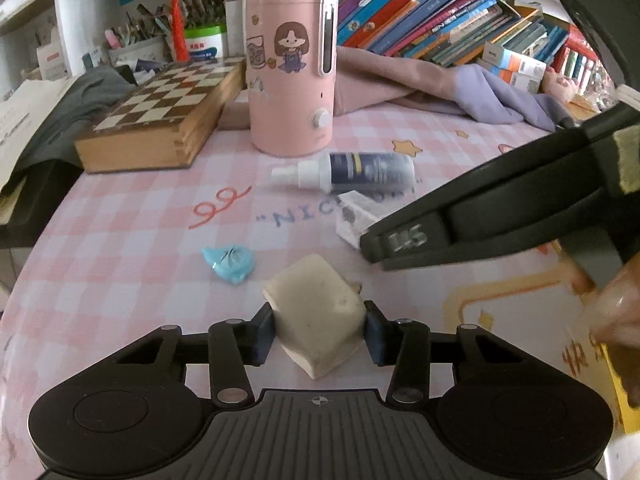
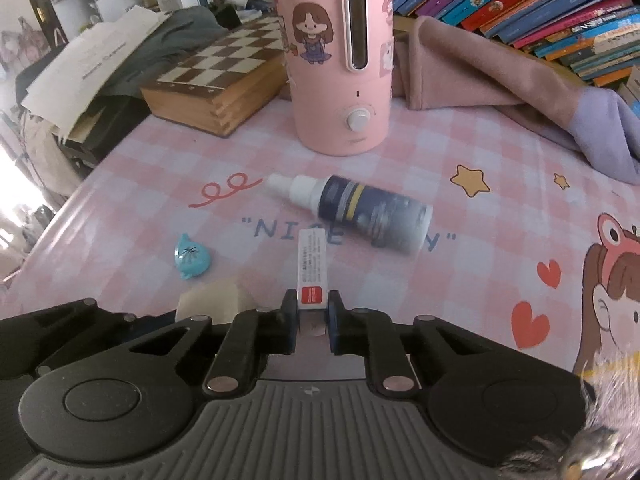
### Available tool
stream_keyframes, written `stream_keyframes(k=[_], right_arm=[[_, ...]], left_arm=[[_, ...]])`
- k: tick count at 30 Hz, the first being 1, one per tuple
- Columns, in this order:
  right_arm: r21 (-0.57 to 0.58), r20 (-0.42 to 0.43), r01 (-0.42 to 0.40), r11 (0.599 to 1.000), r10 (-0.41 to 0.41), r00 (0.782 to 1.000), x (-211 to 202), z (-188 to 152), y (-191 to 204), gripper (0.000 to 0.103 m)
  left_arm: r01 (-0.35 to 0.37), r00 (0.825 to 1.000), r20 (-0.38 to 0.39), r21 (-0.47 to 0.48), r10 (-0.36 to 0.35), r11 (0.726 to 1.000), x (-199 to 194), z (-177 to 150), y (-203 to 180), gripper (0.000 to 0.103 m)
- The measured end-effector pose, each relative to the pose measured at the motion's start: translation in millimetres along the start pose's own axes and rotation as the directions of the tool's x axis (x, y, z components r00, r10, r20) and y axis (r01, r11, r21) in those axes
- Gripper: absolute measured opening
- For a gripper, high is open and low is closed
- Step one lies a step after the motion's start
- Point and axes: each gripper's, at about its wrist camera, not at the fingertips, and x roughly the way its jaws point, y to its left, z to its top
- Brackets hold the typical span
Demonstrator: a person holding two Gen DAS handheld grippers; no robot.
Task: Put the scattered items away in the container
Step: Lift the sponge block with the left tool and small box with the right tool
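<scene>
My left gripper (image 1: 319, 334) is shut on a cream block (image 1: 316, 320), its blue pads pressing both sides just above the pink checked cloth (image 1: 120, 240). My right gripper (image 2: 313, 320) is shut on the near end of a slim white box with a red label (image 2: 311, 276). In the left wrist view that gripper (image 1: 372, 250) reaches in from the right over the same box (image 1: 354, 216). A dark-labelled spray bottle (image 2: 360, 212) lies on its side behind the box. A blue drop-shaped piece (image 2: 191, 260) lies to the left. The cream block (image 2: 216, 300) is partly hidden behind my left gripper (image 2: 100, 320).
A tall pink cylinder with a knob and a girl sticker (image 1: 290, 72) stands behind the bottle. A wooden chessboard box (image 1: 160, 116) lies at the back left, a pink and lilac garment (image 1: 440, 88) at the back right. Leaning books (image 1: 420, 12) line the rear.
</scene>
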Motion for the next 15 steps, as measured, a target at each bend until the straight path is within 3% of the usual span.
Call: stream_keyframes(k=[15], right_arm=[[-0.030,-0.007,0.044,0.999,-0.045,0.999,8,-9,8,0.014]], left_arm=[[0.002,1.000,-0.005,-0.077,-0.002,0.997,-36,-10,29,0.042]])
